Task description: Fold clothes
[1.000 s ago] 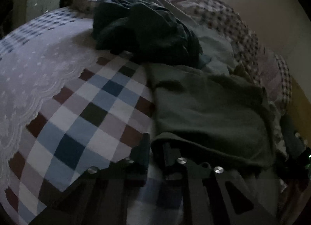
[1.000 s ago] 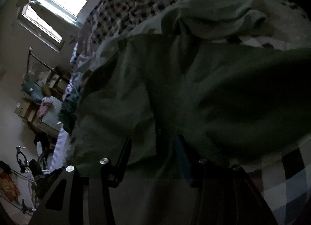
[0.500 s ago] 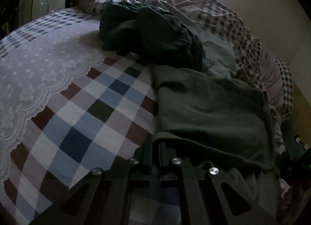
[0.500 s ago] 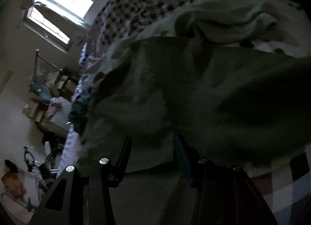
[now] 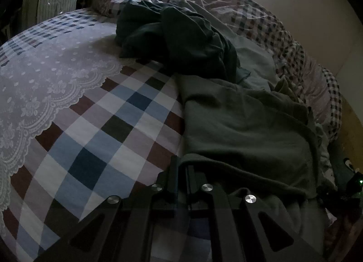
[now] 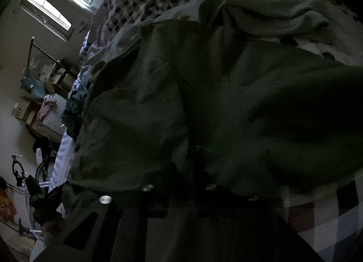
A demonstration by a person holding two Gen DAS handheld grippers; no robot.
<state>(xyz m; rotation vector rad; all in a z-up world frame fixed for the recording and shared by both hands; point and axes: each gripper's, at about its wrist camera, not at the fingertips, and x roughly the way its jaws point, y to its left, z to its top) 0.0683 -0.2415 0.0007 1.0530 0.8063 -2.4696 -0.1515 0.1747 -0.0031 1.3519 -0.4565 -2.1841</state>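
Observation:
An olive green garment (image 5: 245, 130) lies spread on the bed, to the right of the bare checked sheet. My left gripper (image 5: 182, 171) is shut on its near left hem corner, and the cloth folds over the right finger. In the right wrist view the same garment (image 6: 204, 94) fills most of the frame and drapes over my right gripper (image 6: 192, 164). Its jaws have drawn together on the cloth and the fingertips are hidden under the fabric.
A dark teal clothes pile (image 5: 177, 35) and a pale green garment (image 5: 254, 67) lie behind the olive one. The checked sheet (image 5: 95, 139) has a lace overlay (image 5: 45, 76) at left. A checked quilt (image 5: 261, 21) lines the wall side. A bicycle (image 6: 22, 178) stands beside the bed.
Both grippers went from open to shut on the olive garment's near edge. The left one closed first; the right one closed last, and cloth now covers its fingers.

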